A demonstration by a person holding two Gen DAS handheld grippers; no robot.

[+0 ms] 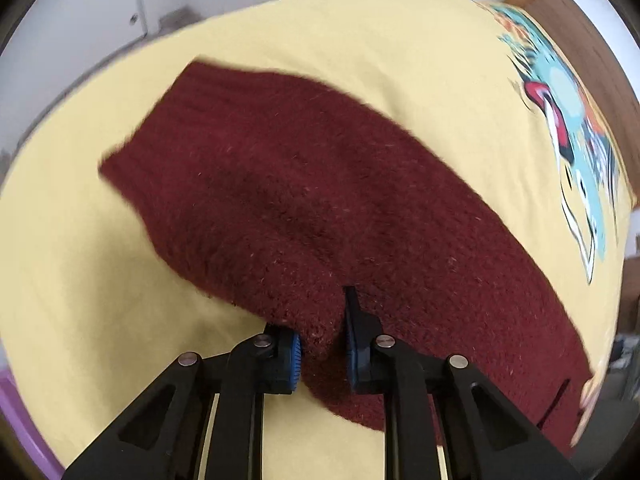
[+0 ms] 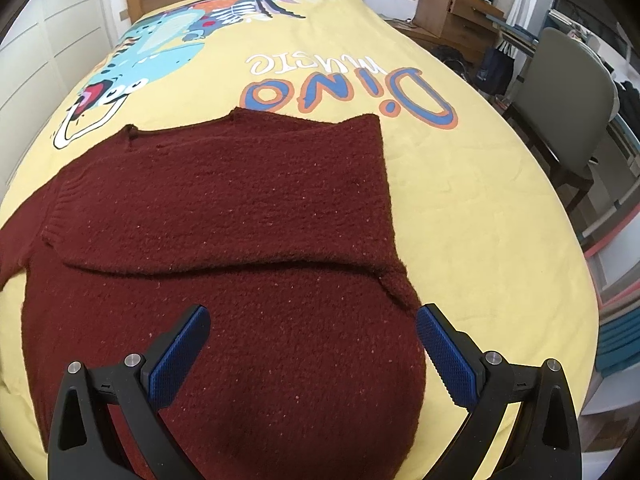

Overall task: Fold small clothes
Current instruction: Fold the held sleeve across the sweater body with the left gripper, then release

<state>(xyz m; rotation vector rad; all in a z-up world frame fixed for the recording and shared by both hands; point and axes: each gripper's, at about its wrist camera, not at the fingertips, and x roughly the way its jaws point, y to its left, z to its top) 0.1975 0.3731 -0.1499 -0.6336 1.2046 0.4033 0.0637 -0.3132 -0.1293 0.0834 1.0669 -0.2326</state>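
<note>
1. The yellow bedspread (image 2: 460, 200) carries the dark red knitted sweater (image 2: 240, 208) on its near half.
2. It looks soft, thick and floppy, best held at edges. Its long axis runs left to right, a flap already folded over.
3. The left gripper (image 1: 322, 350) is clenched on a bunched edge; the right gripper (image 2: 312, 344) hovers, jaws wide.

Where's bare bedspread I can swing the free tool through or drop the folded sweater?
Right of the maroon sweater, plain yellow bedspread runs to the bed edge by the grey chair. Another bare strip lies beyond the sweater in the left wrist view. The sweater fills the middle; left tool is shut on its edge, right tool open above it.
</note>
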